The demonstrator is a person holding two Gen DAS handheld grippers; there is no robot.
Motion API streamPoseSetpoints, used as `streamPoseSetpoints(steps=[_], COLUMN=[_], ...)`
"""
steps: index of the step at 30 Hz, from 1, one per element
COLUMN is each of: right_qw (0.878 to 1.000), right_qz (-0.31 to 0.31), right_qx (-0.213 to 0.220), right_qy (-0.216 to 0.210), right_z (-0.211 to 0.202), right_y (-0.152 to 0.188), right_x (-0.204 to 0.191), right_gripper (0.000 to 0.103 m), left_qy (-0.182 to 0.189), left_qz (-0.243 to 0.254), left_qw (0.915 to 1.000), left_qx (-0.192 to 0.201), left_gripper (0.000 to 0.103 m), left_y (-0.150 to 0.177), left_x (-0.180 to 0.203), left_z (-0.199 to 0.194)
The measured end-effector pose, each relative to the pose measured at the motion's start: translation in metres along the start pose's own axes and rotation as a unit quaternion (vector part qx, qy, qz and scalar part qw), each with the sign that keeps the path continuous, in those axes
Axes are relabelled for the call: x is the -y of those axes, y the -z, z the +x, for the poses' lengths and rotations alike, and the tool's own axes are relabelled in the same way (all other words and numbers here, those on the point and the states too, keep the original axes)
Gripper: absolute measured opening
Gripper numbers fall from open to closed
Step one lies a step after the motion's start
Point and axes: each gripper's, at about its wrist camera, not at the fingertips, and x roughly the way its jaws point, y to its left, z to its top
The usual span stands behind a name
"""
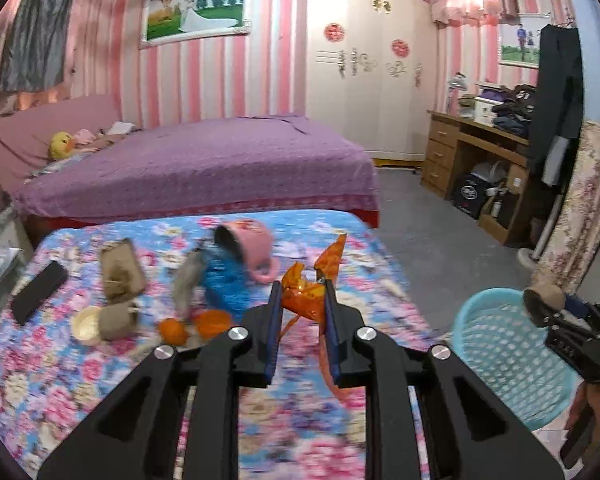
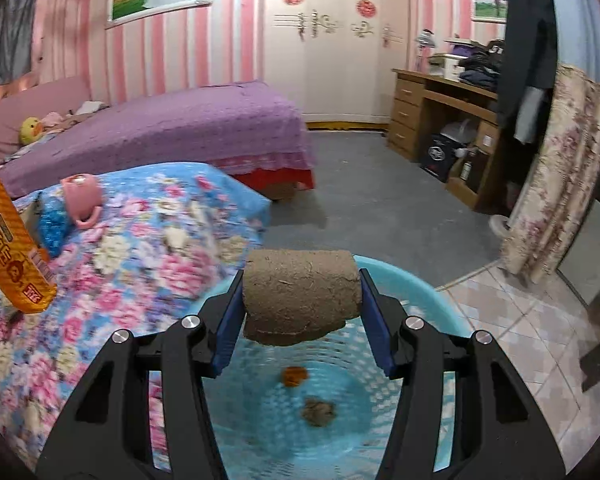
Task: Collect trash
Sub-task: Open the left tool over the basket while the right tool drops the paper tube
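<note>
Motion blur smears the flowered cover (image 1: 80,380) nearest the lens, and the left gripper (image 1: 302,292) hides the lower part of the orange wrapper (image 1: 308,288) clenched between its fingers, above the cover. Only the right wrist view looks down into the blue basket (image 2: 416,292), where two small scraps lie at 6 o'clock; what they are is unclear. There the right gripper (image 2: 300,300) grasps a brown cardboard roll (image 2: 300,296) over the basket. Only the left view shows the litter at 9 o'clock: orange peels (image 1: 172,330), a black block (image 1: 38,290), a tipped pink cup (image 1: 250,244).
</note>
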Motion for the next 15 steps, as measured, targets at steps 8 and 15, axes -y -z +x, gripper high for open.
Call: streamPoseSetpoints(steps=[8, 15], right_qw=[0.999, 0.998], right_qz=[0.048, 0.056], right_qx=[0.000, -0.007], right_qy=[0.025, 0.040], right_z=[-0.008, -0.008], right_y=[0.012, 0.021], right_x=[0.058, 0.084], right_gripper=[0.054, 0.054], left_qy=[0.078, 0.105], left_qz=[0.028, 0.049], left_qw=[0.9965, 0.9929], left_qx=[0.001, -0.025], left_gripper=[0.020, 0.020], left_y=[-0.002, 0.018], left_x=[0.083, 0.132], left_z=[0.009, 0.036])
